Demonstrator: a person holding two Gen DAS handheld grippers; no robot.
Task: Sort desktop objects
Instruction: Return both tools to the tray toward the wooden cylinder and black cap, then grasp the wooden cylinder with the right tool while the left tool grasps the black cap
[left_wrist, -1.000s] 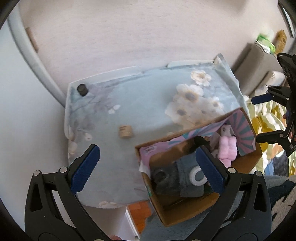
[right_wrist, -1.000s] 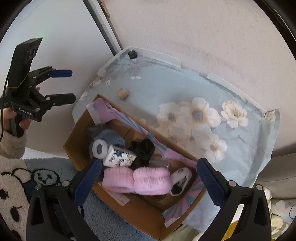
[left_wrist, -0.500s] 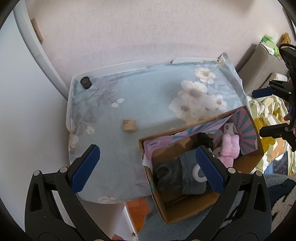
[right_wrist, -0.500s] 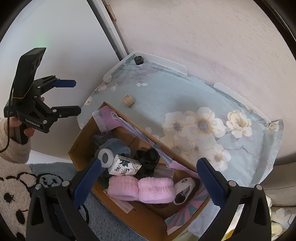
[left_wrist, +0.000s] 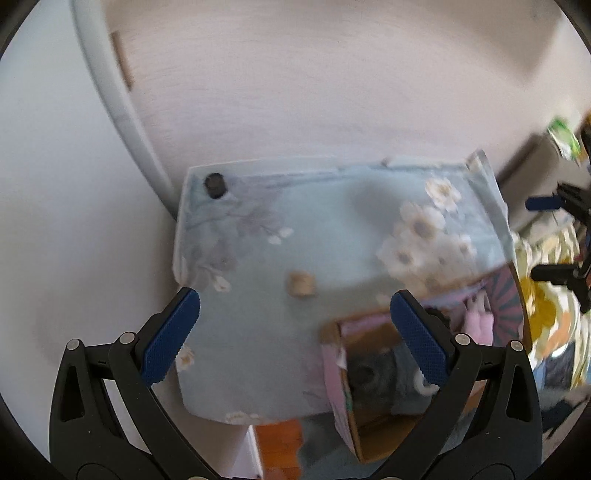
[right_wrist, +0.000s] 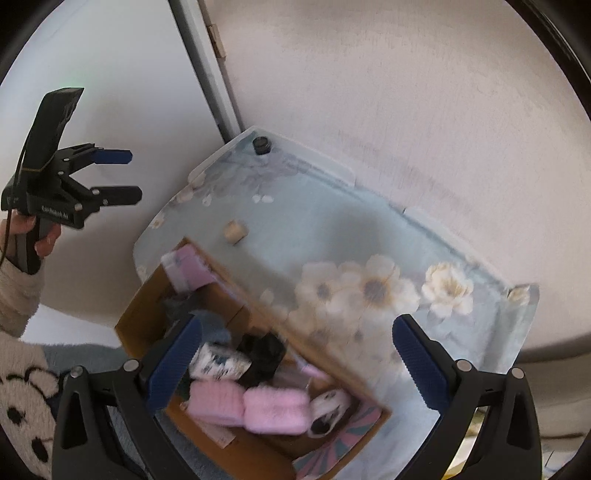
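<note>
Holding both grippers wide apart and empty, your left gripper (left_wrist: 295, 328) looks down on the small tan wooden spool (left_wrist: 301, 283) lying on the pale blue floral tablecloth (left_wrist: 332, 229). Only your right gripper (right_wrist: 297, 363) shows inside the open brown cardboard box (right_wrist: 144, 314): two fluffy pink pads (right_wrist: 247, 406) beside a black bundle (right_wrist: 264, 354).
</note>
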